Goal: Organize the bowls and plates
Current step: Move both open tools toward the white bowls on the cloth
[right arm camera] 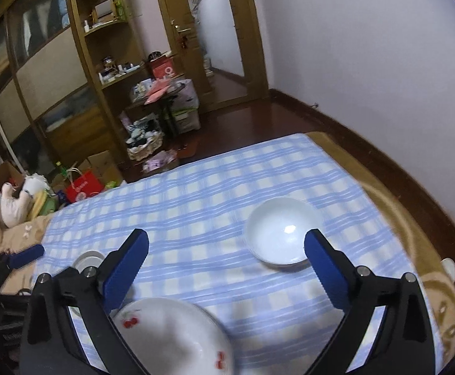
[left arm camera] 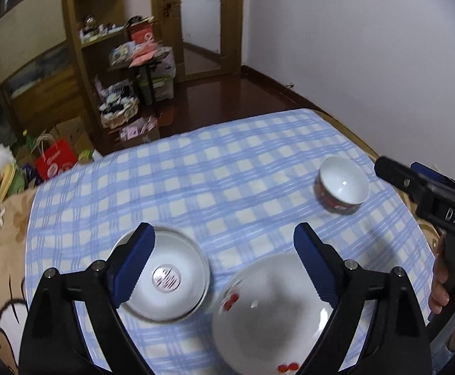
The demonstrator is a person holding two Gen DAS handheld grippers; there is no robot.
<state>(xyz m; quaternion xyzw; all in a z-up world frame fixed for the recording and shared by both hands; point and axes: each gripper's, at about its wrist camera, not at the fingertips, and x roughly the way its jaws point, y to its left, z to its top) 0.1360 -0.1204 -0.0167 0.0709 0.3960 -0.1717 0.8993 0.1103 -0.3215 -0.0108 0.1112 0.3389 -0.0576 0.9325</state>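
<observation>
Fingers spread wide on both grippers, nothing grasped. Left gripper [left arm camera: 224, 265] poised above shallow white dish [left arm camera: 164, 278] and cherry-patterned plate [left arm camera: 268, 315], side by side on blue checked cloth [left arm camera: 196, 181]. Right gripper [right arm camera: 227, 268] aimed toward white bowl [right arm camera: 282, 231] farther back, probably lining up a rim grab for stacking.

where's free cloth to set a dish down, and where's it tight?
Free: the far half of the checked cloth, from its far edge down to the dishes, and the middle strip between the small bowl on the right and the shallow bowl on the left. Tight: the near edge, where the shallow bowl and the cherry plate lie close together beneath the open left gripper.
</observation>
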